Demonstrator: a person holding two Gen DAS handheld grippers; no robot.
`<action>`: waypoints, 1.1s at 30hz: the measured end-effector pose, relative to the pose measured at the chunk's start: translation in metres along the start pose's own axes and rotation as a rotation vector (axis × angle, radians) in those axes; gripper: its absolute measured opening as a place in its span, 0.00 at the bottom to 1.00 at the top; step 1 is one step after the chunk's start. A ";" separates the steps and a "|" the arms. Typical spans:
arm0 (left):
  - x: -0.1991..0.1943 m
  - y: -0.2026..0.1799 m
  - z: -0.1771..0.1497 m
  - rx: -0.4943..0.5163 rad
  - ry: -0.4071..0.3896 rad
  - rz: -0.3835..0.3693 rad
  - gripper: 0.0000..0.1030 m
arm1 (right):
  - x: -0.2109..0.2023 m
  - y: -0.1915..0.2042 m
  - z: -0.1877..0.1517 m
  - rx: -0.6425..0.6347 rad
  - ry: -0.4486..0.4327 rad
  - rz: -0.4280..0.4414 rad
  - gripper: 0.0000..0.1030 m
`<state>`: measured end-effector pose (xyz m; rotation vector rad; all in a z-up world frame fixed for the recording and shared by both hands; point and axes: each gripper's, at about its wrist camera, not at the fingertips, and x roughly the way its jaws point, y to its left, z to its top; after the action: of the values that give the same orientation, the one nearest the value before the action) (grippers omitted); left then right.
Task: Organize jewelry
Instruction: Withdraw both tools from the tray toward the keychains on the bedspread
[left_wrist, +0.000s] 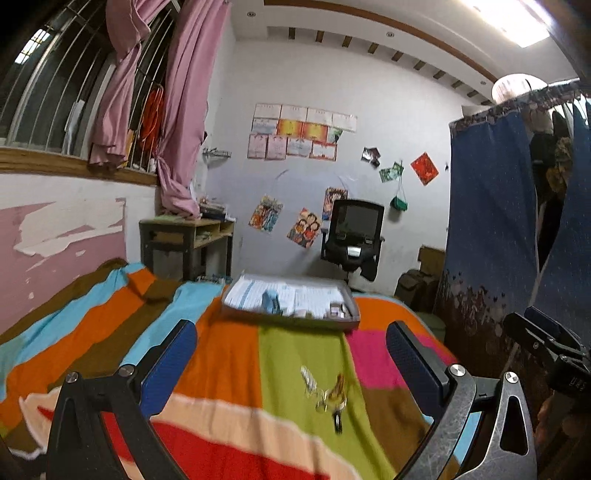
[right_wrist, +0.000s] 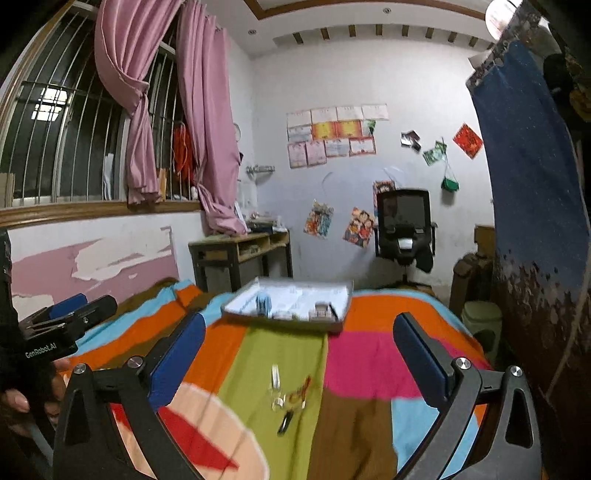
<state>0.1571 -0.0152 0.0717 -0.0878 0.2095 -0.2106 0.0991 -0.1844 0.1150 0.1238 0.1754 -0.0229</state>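
Note:
A small heap of jewelry (left_wrist: 327, 391) lies on the green stripe of the bedspread: a clear piece, a gold piece and a dark one, all blurred. The right wrist view shows the same jewelry (right_wrist: 286, 397). Farther back sits a flat grey organizer tray (left_wrist: 236, 291) with white compartments and a blue item inside; the tray (right_wrist: 343, 295) also shows from the right. My left gripper (left_wrist: 291, 354) hangs open above the blanket, nothing between its blue pads. My right gripper (right_wrist: 299, 350) is open and empty too, short of the jewelry.
The striped blanket (left_wrist: 229, 354) covers the bed. A wooden desk (left_wrist: 184, 236) stands by the left wall under pink curtains. A black office chair (left_wrist: 352, 236) is beyond the bed. A blue curtain (left_wrist: 487, 221) hangs at right. A hand (right_wrist: 14, 402) holds the other gripper.

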 end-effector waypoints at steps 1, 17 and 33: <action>-0.006 0.001 -0.007 0.002 0.009 0.005 1.00 | -0.003 0.000 -0.005 -0.003 0.006 -0.005 0.97; -0.024 0.010 -0.065 0.004 0.223 0.039 1.00 | -0.018 -0.011 -0.081 0.019 0.160 -0.049 0.97; 0.047 0.001 -0.020 0.059 0.192 -0.002 1.00 | 0.038 -0.016 -0.011 -0.029 0.032 -0.056 0.97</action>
<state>0.1982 -0.0257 0.0423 -0.0087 0.3937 -0.2273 0.1344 -0.1994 0.0961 0.0905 0.2115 -0.0738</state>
